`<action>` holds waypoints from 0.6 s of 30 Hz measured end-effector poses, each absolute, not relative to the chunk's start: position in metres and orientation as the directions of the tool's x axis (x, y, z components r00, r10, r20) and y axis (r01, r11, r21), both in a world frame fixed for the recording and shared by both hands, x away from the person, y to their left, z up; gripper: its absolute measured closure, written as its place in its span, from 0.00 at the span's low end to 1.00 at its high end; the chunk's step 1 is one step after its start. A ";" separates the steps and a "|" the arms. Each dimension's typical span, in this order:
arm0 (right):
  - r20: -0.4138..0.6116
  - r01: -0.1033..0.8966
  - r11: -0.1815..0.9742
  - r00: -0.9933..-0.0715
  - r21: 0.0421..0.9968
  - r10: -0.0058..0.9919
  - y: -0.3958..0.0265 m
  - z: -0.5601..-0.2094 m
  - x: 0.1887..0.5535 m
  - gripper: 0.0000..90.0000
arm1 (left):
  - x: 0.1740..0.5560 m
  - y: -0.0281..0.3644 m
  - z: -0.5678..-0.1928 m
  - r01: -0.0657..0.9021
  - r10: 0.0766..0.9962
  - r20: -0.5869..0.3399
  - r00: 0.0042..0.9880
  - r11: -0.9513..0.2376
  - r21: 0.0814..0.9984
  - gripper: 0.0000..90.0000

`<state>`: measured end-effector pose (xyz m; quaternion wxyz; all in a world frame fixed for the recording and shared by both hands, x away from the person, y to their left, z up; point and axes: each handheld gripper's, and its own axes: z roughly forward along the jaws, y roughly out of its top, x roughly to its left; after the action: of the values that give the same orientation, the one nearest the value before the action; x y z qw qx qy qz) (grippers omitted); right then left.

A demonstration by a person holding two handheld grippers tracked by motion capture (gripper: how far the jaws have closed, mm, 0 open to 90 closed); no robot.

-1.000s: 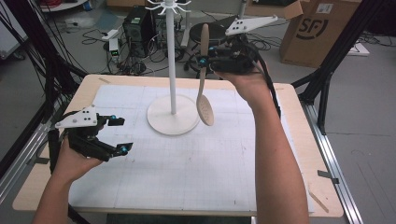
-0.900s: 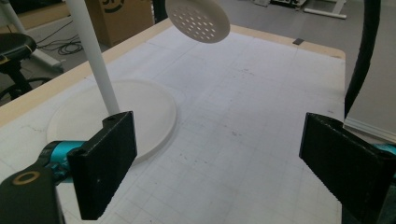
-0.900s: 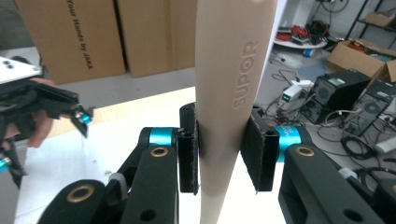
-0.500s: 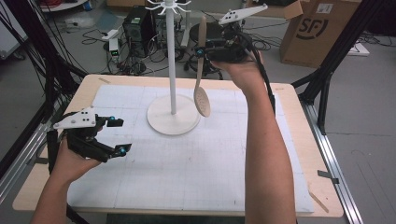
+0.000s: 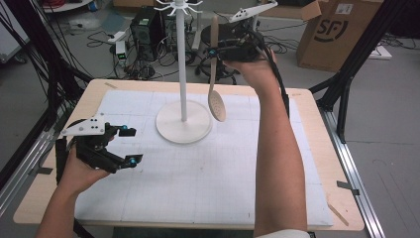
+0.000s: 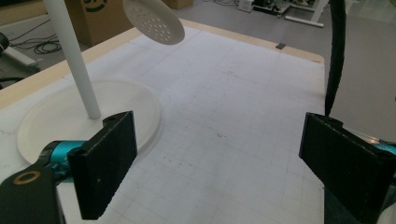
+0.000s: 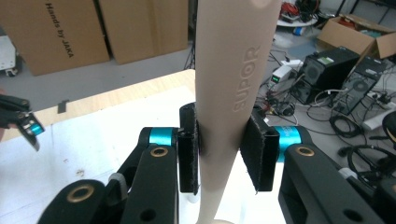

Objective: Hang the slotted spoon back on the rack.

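Observation:
A beige slotted spoon hangs upright in the air, bowl down, to the right of the white rack pole. My right gripper is shut on its handle, which carries raised lettering. The rack's round base rests on the white mat, and its hooks spread at the top. My left gripper is held low over the mat's left side, open with nothing between its fingers. In the left gripper view the spoon's perforated bowl hovers above the base.
The wooden table's edge runs around the mat. Cardboard boxes, computer towers and cables crowd the floor behind the table. Black frame legs stand at the right.
My right hand has carried the spoon higher and farther back beside the pole, and the bowl now hangs above the mat's far part. The left hand has stayed put.

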<state>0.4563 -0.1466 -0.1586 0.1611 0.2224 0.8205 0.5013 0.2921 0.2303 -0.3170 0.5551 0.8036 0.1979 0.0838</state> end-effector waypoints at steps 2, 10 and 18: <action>-0.048 0.208 0.408 -0.844 0.889 0.534 -0.144 -0.157 0.460 0.77 | 0.292 0.231 -0.317 0.226 0.407 -0.088 0.909 -0.305 0.925 0.13; -0.070 0.202 0.429 -0.839 0.880 0.540 -0.130 -0.142 0.467 0.78 | 0.293 0.235 -0.318 0.225 0.405 -0.092 0.910 -0.296 0.928 0.13; -0.072 0.219 0.441 -0.830 0.870 0.553 -0.126 -0.143 0.472 0.77 | 0.294 0.236 -0.320 0.230 0.408 -0.096 0.908 -0.295 0.927 0.13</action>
<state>0.4719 -0.1259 -0.1434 0.1758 0.2322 0.8305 0.4747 0.2937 0.2360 -0.3196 0.5592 0.8008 0.1993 0.0794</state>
